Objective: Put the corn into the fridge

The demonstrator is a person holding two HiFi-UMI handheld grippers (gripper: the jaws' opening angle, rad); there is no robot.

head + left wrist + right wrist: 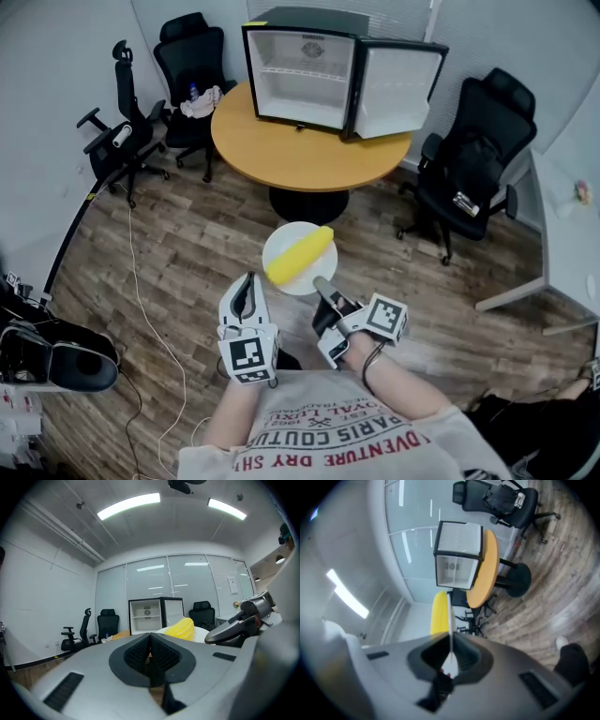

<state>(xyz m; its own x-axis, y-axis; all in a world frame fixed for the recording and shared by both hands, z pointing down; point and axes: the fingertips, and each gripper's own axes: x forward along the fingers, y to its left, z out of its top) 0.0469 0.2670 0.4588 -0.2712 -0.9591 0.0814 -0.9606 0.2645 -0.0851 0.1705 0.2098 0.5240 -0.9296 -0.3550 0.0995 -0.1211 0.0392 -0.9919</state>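
A yellow corn cob (300, 255) lies on a small white plate (320, 273), held in the air in front of me. My right gripper (322, 283) is shut on the plate's near rim. In the right gripper view the plate (449, 616) shows edge-on between the jaws, with the corn (438, 613) on its left side. My left gripper (248, 281) hovers just left of the plate, shut and empty; its view shows the corn (180, 627) just beyond its tips (150, 637). The black mini fridge (300, 75) stands on the round wooden table (281, 155), door swung open to the right, shelves bare.
Black office chairs (192, 66) stand left of the table and another chair (473, 159) to its right. A white desk (567, 234) lines the right wall. A cable (141, 300) trails over the wood floor on the left, near dark gear (52, 352).
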